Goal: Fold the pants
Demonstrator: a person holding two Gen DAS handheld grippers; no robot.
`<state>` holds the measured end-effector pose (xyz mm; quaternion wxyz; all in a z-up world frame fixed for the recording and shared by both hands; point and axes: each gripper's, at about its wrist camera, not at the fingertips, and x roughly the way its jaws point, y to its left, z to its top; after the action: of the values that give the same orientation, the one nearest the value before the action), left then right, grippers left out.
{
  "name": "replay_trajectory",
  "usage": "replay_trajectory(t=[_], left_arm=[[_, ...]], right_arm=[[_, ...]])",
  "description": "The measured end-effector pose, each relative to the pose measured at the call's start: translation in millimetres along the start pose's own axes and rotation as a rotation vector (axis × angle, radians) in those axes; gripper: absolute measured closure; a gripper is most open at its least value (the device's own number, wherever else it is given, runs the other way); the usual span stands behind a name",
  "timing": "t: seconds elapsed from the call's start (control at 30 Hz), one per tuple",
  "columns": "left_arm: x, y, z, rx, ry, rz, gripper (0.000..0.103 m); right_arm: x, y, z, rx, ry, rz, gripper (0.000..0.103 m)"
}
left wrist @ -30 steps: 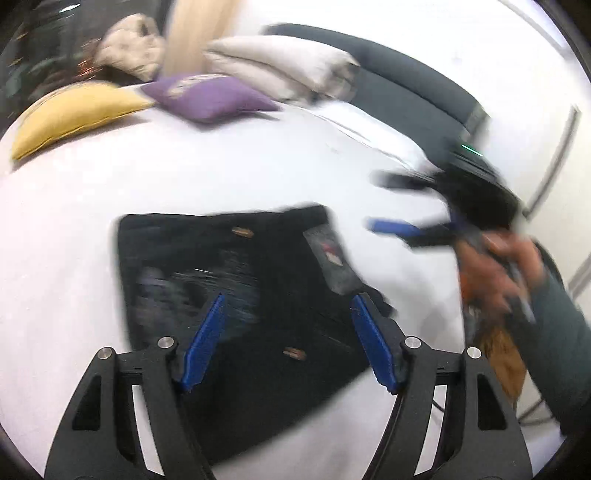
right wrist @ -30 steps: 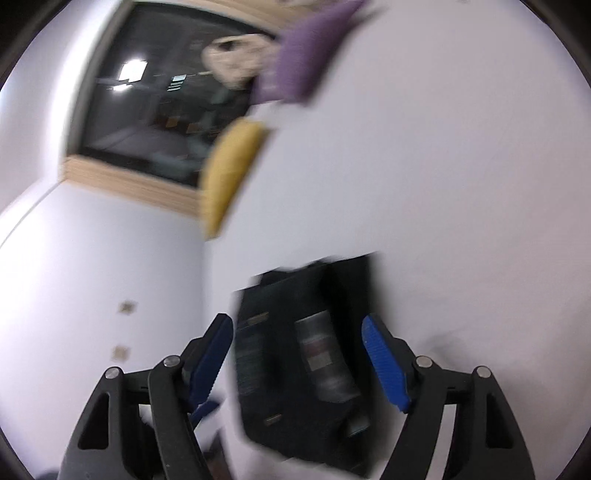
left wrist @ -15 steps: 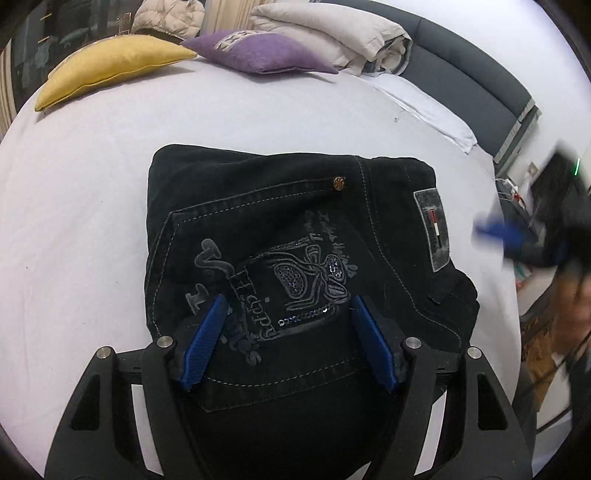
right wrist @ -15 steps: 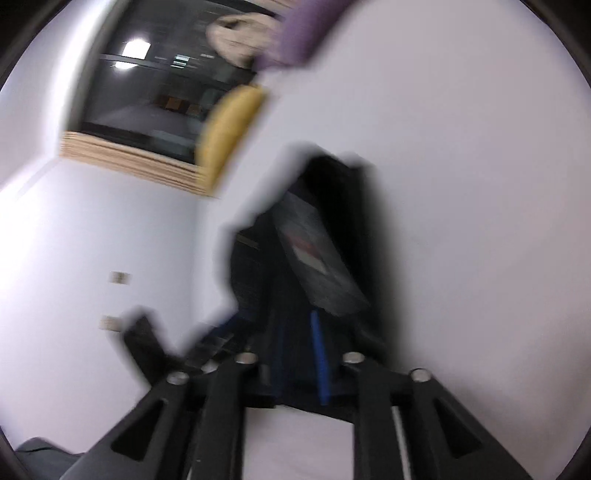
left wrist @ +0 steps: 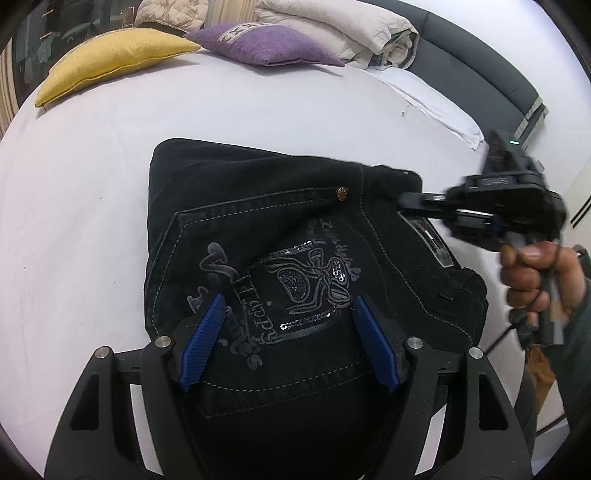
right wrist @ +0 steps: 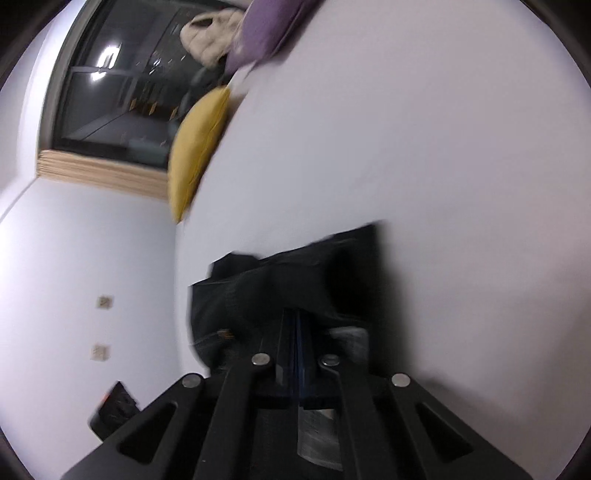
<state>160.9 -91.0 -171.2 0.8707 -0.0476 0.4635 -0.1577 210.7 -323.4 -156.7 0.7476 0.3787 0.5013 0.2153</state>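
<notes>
We are looking at the white bed point(left wrist: 92, 229), where the folded black pants point(left wrist: 258, 240) are lying mid-mattress with open sheet all around. Since a second ago our right gripper point(left wrist: 402, 201) has dropped to the waistband corner with its jaws pressed together, while our left gripper point(left wrist: 288, 339) is hovering over the embroidered pocket, jaws apart.

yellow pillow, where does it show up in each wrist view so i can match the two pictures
Left wrist view: the yellow pillow lies at the upper left, on the far edge of the bed, beside the purple pillow.
Right wrist view: the yellow pillow stands left of centre in the upper half, seen tilted along the bed's edge, below the purple pillow.
Shared landmark: the black pants on the white bed.
</notes>
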Motion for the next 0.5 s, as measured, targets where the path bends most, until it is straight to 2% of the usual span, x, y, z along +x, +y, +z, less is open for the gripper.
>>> replay_trajectory(t=[0.03, 0.07, 0.1, 0.13, 0.2, 0.23, 0.27, 0.3, 0.33, 0.43, 0.5], left_arm=[[0, -1, 0, 0.001, 0.001, 0.004, 0.032], [0, -3, 3, -0.004, 0.007, 0.008, 0.032], [-3, -3, 5, -0.013, 0.013, 0.009, 0.032], [-9, -1, 7, -0.026, 0.016, 0.01, 0.032], [-36, 3, 13, -0.044, -0.035, -0.001, 0.031], [-48, 6, 14, -0.046, -0.065, 0.01, 0.029], [-59, 13, 15, -0.053, -0.089, 0.029, 0.025], [-67, 24, 17, -0.076, -0.105, 0.047, 0.016], [-69, 34, 19, -0.098, -0.111, 0.058, 0.013], [-60, 71, 18, -0.21, -0.056, 0.063, 0.013], [-42, 85, 14, -0.261, 0.018, -0.003, 0.013]], right_arm=[[-6, 1, -3, -0.002, -0.02, -0.022, 0.087], [-19, 3, -7, -0.004, -0.047, -0.06, 0.048], [-32, 5, -14, 0.003, -0.082, -0.096, 0.031], [-43, 9, -23, 0.002, -0.106, -0.088, 0.017], [-47, 16, -27, -0.03, -0.079, -0.02, 0.017], [-51, 14, -26, -0.046, -0.059, -0.014, 0.016], [-47, 17, -31, -0.072, -0.026, -0.025, 0.016], [-43, 17, -33, -0.085, -0.001, -0.033, 0.016], [-41, 15, -33, -0.086, 0.017, -0.045, 0.016], [-37, 1, -37, -0.038, 0.055, -0.051, 0.016], [-27, -4, -38, -0.028, 0.103, -0.037, 0.016]])
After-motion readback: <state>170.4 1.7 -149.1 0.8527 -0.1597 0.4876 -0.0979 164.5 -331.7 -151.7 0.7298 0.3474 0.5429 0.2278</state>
